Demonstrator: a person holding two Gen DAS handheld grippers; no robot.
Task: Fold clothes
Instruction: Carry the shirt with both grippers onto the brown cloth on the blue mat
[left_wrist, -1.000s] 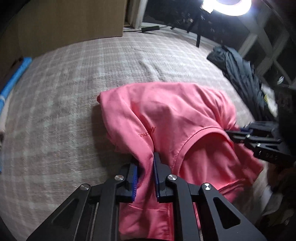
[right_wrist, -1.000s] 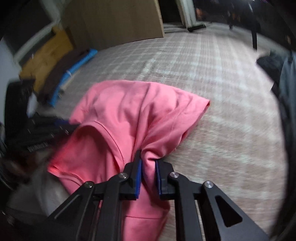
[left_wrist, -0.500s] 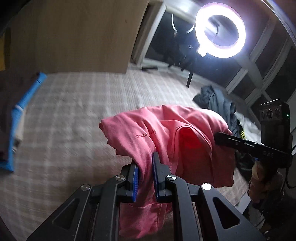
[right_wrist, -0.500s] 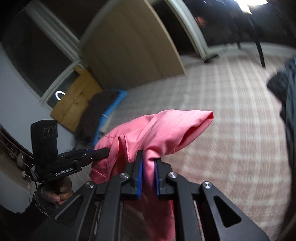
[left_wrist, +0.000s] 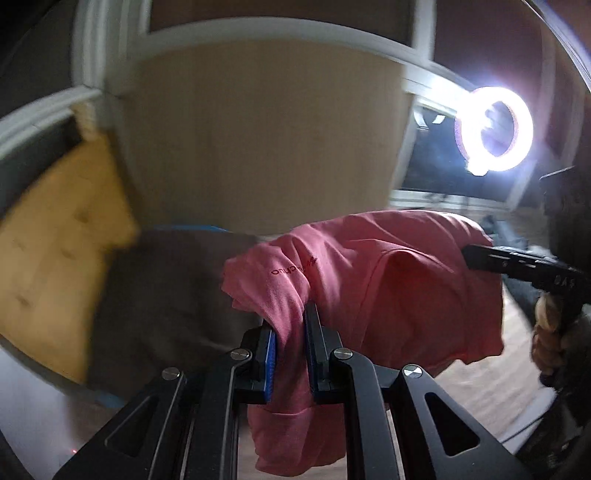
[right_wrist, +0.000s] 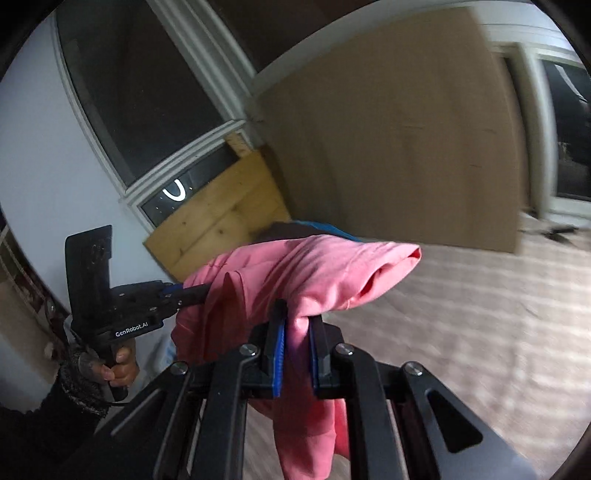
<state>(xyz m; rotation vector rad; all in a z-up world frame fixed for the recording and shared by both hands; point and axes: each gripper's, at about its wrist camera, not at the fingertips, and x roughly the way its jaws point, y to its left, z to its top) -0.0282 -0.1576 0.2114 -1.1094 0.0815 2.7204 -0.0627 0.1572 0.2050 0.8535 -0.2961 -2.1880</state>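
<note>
The pink garment (left_wrist: 388, 295) is a soft knit top with a seamed neckline and small dark red lettering on one panel, seen reversed in the left wrist view. It hangs in the air, clear of the checked surface below. Its fabric is bunched and pinched at two separate points, with the span between them draped in loose folds. Below each pinch point a tail of cloth hangs straight down. In the right wrist view (right_wrist: 306, 280), one rolled edge projects to the right, showing the garment's open end.
</note>
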